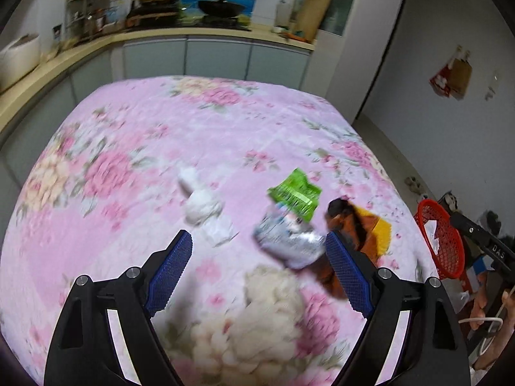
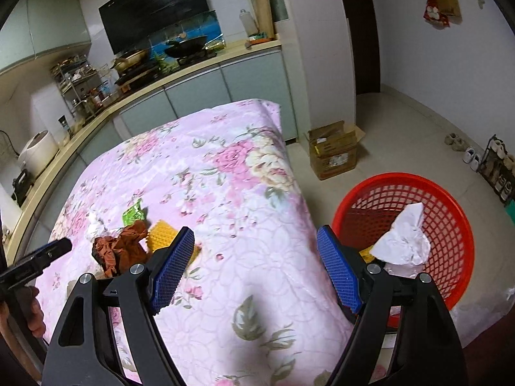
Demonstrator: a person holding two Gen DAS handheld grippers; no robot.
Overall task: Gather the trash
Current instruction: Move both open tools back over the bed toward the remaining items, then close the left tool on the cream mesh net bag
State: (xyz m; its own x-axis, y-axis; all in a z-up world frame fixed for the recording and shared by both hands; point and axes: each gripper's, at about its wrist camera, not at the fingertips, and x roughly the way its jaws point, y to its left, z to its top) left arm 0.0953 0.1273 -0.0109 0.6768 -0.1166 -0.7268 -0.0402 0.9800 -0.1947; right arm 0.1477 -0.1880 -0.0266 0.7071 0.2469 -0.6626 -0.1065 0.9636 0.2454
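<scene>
We had both tools over a worktop (image 1: 193,122) draped in a pink floral cloth, w/ a kitchen counter (image 2: 193,67) and stove behind it. Our left tool (image 1: 259,247) stood wide open, nothing between its blue pads (image 1: 170,273), angled down at the trash pile. In the left wrist view, blurred, the pile lay just ahead of the pads: a crumpled white tissue (image 1: 201,204) to the left, a crushed clear plastic bottle (image 1: 288,238) near the middle, a green snack wrapper (image 1: 296,193) touching the bottle's far side, and a brown crumpled wrapper (image 1: 346,222) w/ a yellow piece (image 1: 383,233) beside it, just behind the right pad. Whether the bottle touched that pad we couldn't tell. Our right tool (image 2: 256,251) was also wide open and empty, held above the cloth near the worktop's right edge. From the right wrist view the brown wrapper, yellow piece and green wrapper sat on the cloth to the left of the tool, w/ the left tool's tip coming in at the far left and a hand (image 2: 30,312) below it. A red mesh basket (image 2: 450,257) stood on the floor just beside the worktop, to the right, already holding a crumpled white paper (image 2: 404,241). A cardboard box (image 2: 334,154) sat on the floor farther back, near the cabinets.
</scene>
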